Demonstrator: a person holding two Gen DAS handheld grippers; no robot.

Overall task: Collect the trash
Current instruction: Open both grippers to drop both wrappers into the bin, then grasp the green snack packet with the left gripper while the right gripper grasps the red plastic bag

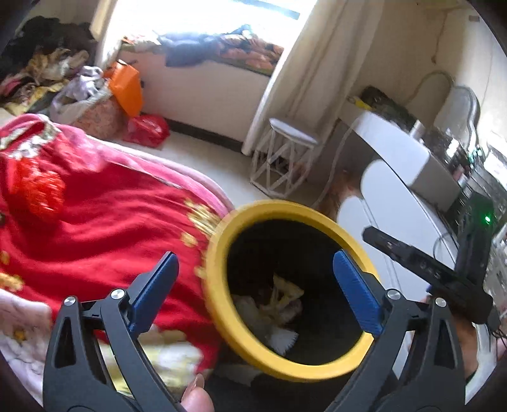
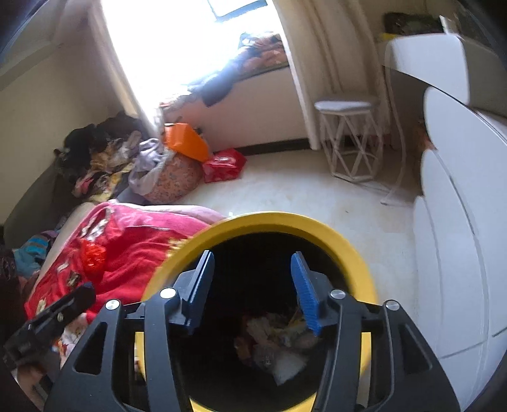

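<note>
Since both sets of fingers are spread over the yellow-rimmed trash bin (image 1: 286, 285) at lower centre with nothing between them, this looks like the drop-off step. Left gripper (image 1: 253, 282) gapes wide, right gripper (image 2: 253, 285) about halfway. Crumpled trash (image 2: 279, 342) sits at the bottom. Next move is probably lifting clear of the rim; red bedspread (image 1: 95, 215) crowds the left, white cabinet (image 2: 459, 253) the right, open floor (image 2: 301, 190) beyond.

Strong daylight pours in through the window (image 1: 202, 16), which is blown out to plain white in both views, with glare spilling onto the curtain (image 1: 317, 63) and the pale floor (image 2: 301, 190). The inside of the bin (image 2: 253, 285) is very dark, its contents dim. Motion blur smears the bin's yellow rim (image 1: 218, 301), the red blanket (image 1: 111, 222) and the white cabinet (image 2: 453, 253). Fisheye distortion bends straight lines, and the corners fall to black. The near fingers (image 1: 358, 291) look fairly sharp.
</note>
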